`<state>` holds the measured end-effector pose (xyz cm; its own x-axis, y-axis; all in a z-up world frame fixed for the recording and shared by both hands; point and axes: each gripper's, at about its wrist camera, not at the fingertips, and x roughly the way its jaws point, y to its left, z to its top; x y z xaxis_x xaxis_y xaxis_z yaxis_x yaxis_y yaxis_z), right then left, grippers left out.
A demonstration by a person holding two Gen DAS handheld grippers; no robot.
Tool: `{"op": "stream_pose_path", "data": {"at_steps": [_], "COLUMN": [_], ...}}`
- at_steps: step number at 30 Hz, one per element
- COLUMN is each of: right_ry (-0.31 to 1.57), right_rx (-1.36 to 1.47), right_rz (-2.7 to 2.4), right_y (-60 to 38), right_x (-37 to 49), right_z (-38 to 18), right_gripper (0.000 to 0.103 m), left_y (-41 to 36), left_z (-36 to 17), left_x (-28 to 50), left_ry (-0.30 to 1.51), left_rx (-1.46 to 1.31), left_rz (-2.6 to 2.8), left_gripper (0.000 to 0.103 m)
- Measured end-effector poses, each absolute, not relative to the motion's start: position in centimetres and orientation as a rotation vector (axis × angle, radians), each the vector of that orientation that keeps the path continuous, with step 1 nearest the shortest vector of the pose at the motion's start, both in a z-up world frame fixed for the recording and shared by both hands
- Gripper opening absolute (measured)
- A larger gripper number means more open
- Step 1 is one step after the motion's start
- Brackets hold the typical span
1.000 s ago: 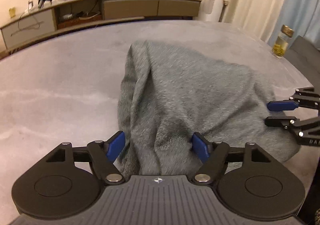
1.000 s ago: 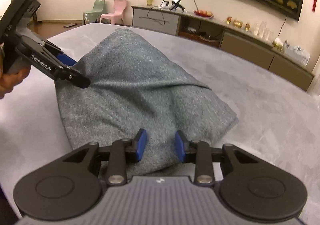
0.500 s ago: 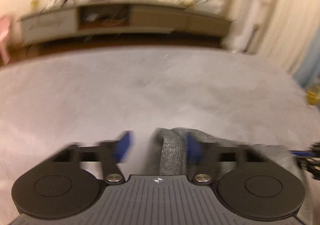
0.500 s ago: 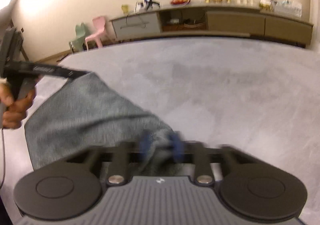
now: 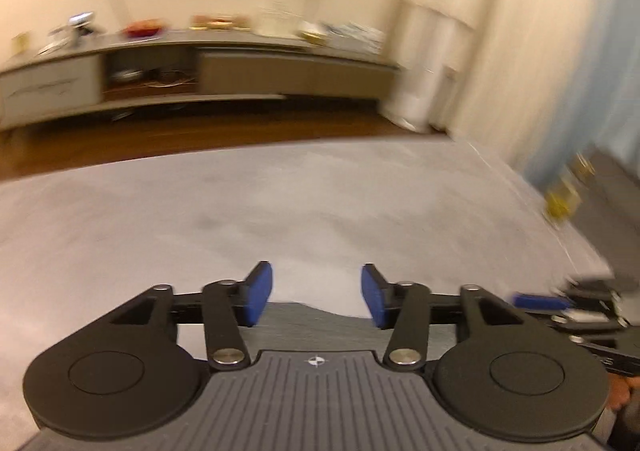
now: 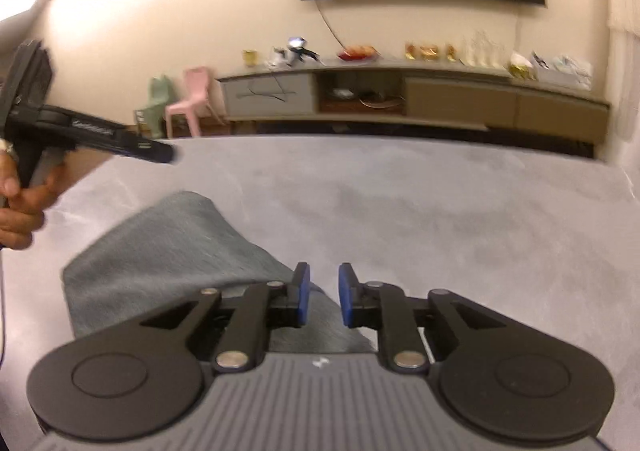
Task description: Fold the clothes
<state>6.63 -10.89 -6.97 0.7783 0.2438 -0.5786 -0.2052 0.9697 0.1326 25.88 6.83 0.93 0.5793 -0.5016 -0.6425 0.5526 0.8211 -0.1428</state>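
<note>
Grey garment lies in a bundle on the grey desk, low and left of the right claw, which stands narrowly parted and empty above its edge. Left claw gapes wide, empty, over the cloth's near rim. Loose layers could slump open, since neither claw pins them.
</note>
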Motion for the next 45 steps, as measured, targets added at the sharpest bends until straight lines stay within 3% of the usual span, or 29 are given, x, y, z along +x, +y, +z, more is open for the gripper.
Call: {"op": "stream_pose_path", "data": {"at_steps": [4, 8, 10, 14, 18, 22, 27, 33, 36, 39, 41, 45], "right_ry": [0.7, 0.807, 0.829, 0.702, 0.569, 0.696, 0.833, 0.568, 0.651, 0.693, 0.705, 0.618], "right_rx": [0.014, 0.043, 0.022, -0.041, -0.025, -0.056, -0.07, -0.112, -0.167, -0.26, -0.232, -0.199], "right_rz": [0.231, 0.195, 0.222, 0.128, 0.174, 0.254, 0.225, 0.305, 0.484, 0.465, 0.425, 0.455], "right_y": [-9.5, -11.2, -11.1, -10.6, -9.3, -8.4, -9.5, -6.7, -3.2, -1.9, -3.3, -4.7], "right_x": [7.2, 7.0, 6.0, 4.7, 5.6, 6.0, 5.8, 0.5, -0.4, -1.3, -1.4, -3.5], "right_z": [-9.4, -11.0, -10.7, -8.7, -6.4, -8.7, -9.5, -5.3, -6.6, -7.9, -7.5, -5.5], "right_gripper": [0.015, 0.009, 0.012, 0.014, 0.024, 0.024, 0.025, 0.025, 0.032, 0.036, 0.045, 0.041], "left_y": [4.2, 4.8, 4.9, 5.4, 5.6, 7.3, 9.3, 12.6, 13.4, 14.8, 15.6, 15.7], "left_z": [-4.2, -4.3, -3.8, -1.5, -1.3, -3.8, -2.1, -0.8, -3.2, -2.4, -1.7, -3.1], "left_x": [26.1, 26.0, 25.9, 26.6, 25.7, 26.0, 23.3, 17.4, 15.6, 13.2, 11.6, 9.8], "left_ry": [0.824, 0.851, 0.849, 0.8, 0.784, 0.812, 0.737, 0.704, 0.736, 0.703, 0.682, 0.71], "left_rx": [0.209, 0.186, 0.199, 0.205, 0.222, 0.211, 0.265, 0.288, 0.356, 0.343, 0.339, 0.358], "left_rz": [-0.487, -0.424, -0.407, -0.431, -0.475, -0.436, -0.378, -0.47, -0.426, -0.392, -0.377, -0.408], "left_gripper": [0.062, 0.062, 0.062, 0.059, 0.059, 0.078, 0.074, 0.071, 0.074, 0.074, 0.072, 0.073]}}
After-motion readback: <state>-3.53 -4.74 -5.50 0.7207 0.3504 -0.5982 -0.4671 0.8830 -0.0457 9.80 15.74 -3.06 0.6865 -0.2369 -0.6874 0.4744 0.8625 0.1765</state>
